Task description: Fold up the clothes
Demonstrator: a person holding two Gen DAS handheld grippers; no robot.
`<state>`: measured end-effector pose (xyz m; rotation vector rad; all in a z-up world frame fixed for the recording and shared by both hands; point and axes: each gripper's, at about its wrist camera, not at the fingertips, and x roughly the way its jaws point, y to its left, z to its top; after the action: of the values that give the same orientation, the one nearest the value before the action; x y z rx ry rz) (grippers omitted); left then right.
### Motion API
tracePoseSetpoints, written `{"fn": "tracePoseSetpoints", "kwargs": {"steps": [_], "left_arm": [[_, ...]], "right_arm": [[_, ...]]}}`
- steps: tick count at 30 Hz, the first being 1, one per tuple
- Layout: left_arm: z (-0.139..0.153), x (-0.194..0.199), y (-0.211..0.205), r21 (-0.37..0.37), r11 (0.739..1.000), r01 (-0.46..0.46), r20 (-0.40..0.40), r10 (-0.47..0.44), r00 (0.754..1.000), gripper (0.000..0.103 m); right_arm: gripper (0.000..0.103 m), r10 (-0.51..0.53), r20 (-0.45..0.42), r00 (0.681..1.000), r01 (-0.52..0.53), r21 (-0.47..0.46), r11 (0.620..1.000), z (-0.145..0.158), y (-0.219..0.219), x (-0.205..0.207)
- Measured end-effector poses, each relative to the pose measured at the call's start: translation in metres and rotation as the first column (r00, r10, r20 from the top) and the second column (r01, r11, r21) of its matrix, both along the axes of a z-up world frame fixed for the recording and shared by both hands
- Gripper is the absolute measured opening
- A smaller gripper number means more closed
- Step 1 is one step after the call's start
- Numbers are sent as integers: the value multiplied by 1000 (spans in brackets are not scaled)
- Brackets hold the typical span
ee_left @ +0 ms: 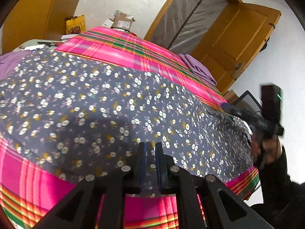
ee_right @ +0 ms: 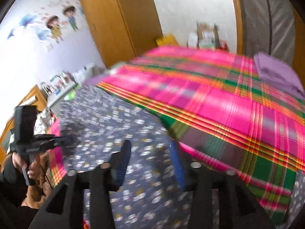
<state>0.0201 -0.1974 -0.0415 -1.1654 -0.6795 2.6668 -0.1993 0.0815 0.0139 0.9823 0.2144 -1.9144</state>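
Clearly your grey-blue white-flowered cotton garment (ee_left: 106, 103) lies spread on the pink plaid bed cover (ee_left: 122, 51), thin, limp and light. Your left claw (ee_left: 150, 152) looks nipped on its near hem; the right claw (ee_right: 150, 152) stands apart over cloth, so pinch edges or corners.

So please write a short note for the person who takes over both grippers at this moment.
Left gripper: nearly shut at the near edge of the floral garment; a firm pinch is unclear.
Right gripper: open, over the garment's right side; that view is blurred.
The garment lies spread, mostly flat, on the pink plaid bedcover. Folded purple cloth sits at the far right edge.
Done: spreading. Left: every fold.
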Motion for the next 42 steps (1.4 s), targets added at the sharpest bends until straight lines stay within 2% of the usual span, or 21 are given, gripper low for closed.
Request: {"fn": "tracePoseSetpoints", "kwargs": {"steps": [6, 9, 12, 17, 20, 23, 25, 27, 30, 32, 35, 37, 39, 42], "left_arm": [[-5, -6, 9, 12, 1000, 28, 4, -28, 1000, 9], [-5, -7, 13, 16, 999, 38, 0, -38, 999, 9], [-5, -8, 16, 10, 999, 45, -3, -45, 999, 9], [-8, -6, 10, 42, 998, 41, -12, -40, 999, 9], [-8, -4, 10, 38, 998, 40, -14, -40, 999, 9], [-7, -2, 9, 29, 999, 31, -8, -30, 1000, 9], [-5, 1, 4, 17, 1000, 10, -6, -10, 1000, 9], [-2, 4, -1, 5, 1000, -10, -4, 10, 1000, 9], [0, 10, -9, -11, 999, -44, 1, 44, 999, 9], [0, 14, -12, -12, 998, -56, 5, 56, 998, 9], [3, 14, -4, -12, 1000, -26, -3, 26, 1000, 9], [5, 11, 8, -12, 1000, 13, -11, -13, 1000, 9], [6, 8, 18, -17, 999, 42, -15, -43, 999, 9], [7, 7, 28, -18, 997, 71, -16, -71, 997, 9]], "right_arm": [[46, 82, 182, 980, -91, 39, 995, -31, -33, -45], [44, 104, 215, 971, -109, 13, 994, -35, -44, -51], [4, 139, 193, 971, -139, -14, 990, -27, -52, -48], [3, 84, 87, 993, -85, 1, 996, -15, -52, -49], [4, 55, 101, 993, -58, 28, 998, -20, -49, -60], [9, 51, 116, 992, -57, 53, 997, -25, -53, -58], [12, 25, 85, 996, -27, 14, 1000, -12, -40, -52], [20, 1, 54, 999, 0, -25, 1000, 0, -26, -46], [22, 48, 20, 999, -46, -85, 995, 14, -4, -20], [22, 87, 9, 996, -86, -66, 994, 10, 2, -2], [20, 115, 17, 993, -115, -14, 993, -5, 7, 10], [19, 62, 25, 998, -62, 31, 998, -18, 12, 0], [19, -36, 30, 999, 34, 62, 998, -27, 22, -18], [19, -128, 50, 991, 125, 60, 990, -28, 37, -33]]}}
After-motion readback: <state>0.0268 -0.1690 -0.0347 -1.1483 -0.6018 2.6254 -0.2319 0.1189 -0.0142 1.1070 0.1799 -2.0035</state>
